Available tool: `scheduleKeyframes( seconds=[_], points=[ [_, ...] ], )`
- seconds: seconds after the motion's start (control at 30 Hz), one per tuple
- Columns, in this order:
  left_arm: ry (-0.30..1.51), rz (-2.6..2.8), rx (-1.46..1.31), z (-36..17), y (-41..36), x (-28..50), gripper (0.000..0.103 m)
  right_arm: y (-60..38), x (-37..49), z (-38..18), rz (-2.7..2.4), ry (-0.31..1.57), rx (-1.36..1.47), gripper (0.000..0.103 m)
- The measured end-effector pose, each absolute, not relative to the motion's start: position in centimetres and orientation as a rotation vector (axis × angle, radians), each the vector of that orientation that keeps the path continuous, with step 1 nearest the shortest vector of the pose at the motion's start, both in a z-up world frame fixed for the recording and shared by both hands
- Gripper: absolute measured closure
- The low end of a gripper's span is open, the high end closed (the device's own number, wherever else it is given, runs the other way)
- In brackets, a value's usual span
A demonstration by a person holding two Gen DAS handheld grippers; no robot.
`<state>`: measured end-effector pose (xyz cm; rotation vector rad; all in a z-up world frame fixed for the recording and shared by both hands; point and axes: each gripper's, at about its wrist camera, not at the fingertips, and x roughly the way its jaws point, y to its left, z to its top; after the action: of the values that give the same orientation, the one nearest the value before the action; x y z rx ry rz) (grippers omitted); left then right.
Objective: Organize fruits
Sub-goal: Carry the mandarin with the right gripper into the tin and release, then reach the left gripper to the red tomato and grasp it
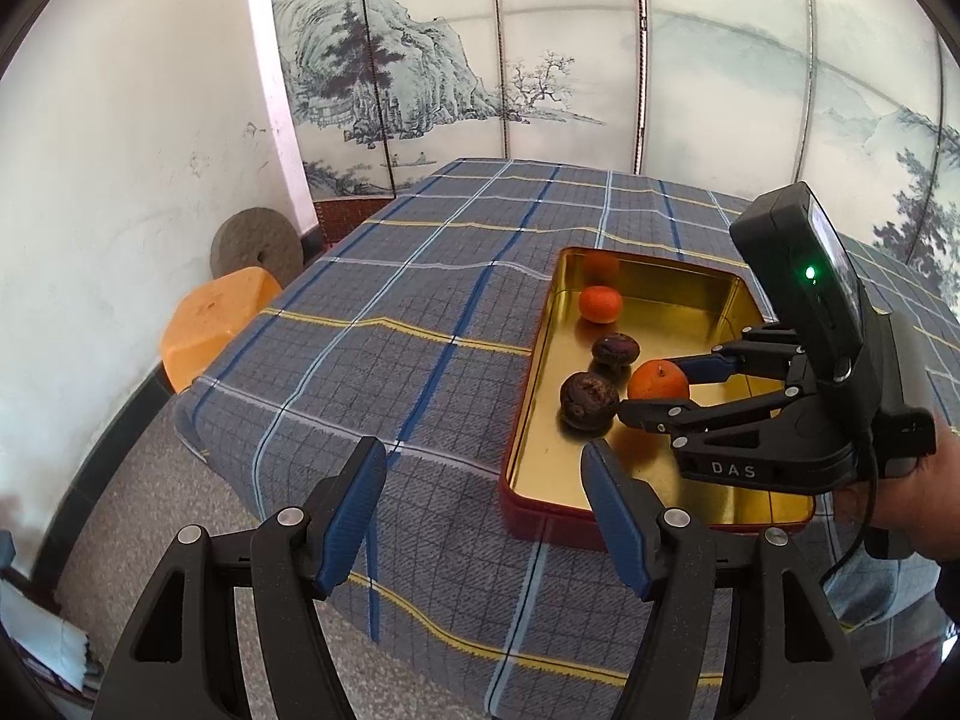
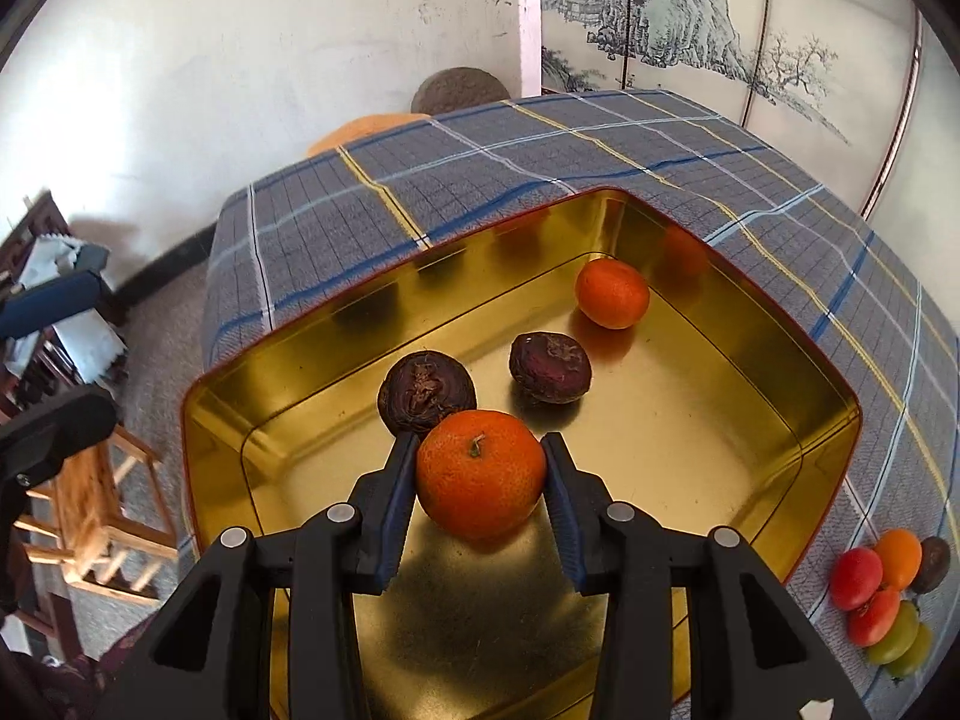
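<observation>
A lived-in home room: a plaid-clothed table [image 1: 420,312], a painted landscape folding screen [image 1: 540,48], scuffed plaster wall [image 1: 132,138].

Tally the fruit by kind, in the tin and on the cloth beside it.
Tangerines: 2, one loose in the tin, one in the right gripper
Dark wrinkled fruits: 2
Small tomato-like fruits on the cloth: about 6, partly cut off
Total: about 10

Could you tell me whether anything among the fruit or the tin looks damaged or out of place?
The two dark fruits in the gold tin look shrivelled and cracked beside the smooth tangerines. A small cluster of tomatoes sits outside the tin on the tablecloth. Nothing is spilled.
</observation>
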<state>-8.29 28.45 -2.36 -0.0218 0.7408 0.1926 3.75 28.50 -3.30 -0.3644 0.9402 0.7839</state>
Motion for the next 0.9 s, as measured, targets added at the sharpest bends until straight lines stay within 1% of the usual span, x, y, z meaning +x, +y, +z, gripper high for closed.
scheduleKeyframes(
  seconds=[0.17,0.2,0.23,0.33,0.5,0.57,0.73,0.8,0.9],
  points=[
    [0.749,0.192,-0.026,-2.5,28.4,-8.2,0.035,29.0,3.5,-3.3,0.757,0.922,-0.409,0.063],
    [0.750,0.192,-0.025,-2.6,28.3,-8.3,0.035,29.1,3.4,-3.1,0.747,0.913,-0.421,0.062],
    [0.751,0.191,-0.024,-2.6,28.3,-8.2,0.035,29.1,3.4,-3.0,0.741,0.905,-0.428,0.057],
    [0.754,0.190,-0.024,-2.7,28.3,-8.3,0.035,29.2,3.3,-2.5,0.732,0.880,-0.437,0.049],
    [0.757,0.183,-0.022,-2.6,28.1,-8.3,0.035,29.0,2.5,-1.6,0.696,0.819,-0.475,0.038],
    [0.755,0.179,-0.015,-2.5,27.8,-8.4,0.035,28.4,2.1,-1.2,0.688,0.798,-0.473,0.035],
    [0.726,0.121,0.025,-1.5,26.4,-8.6,0.035,23.3,1.0,-0.3,0.621,0.761,-0.383,0.030],
    [0.718,0.082,0.048,-1.2,25.5,-8.4,0.035,19.1,0.6,-0.5,0.557,0.768,-0.323,0.025],
    [0.705,-0.006,0.090,-0.4,23.3,-7.7,0.035,12.0,0.5,-1.4,0.439,0.805,-0.253,0.023]
  ],
)
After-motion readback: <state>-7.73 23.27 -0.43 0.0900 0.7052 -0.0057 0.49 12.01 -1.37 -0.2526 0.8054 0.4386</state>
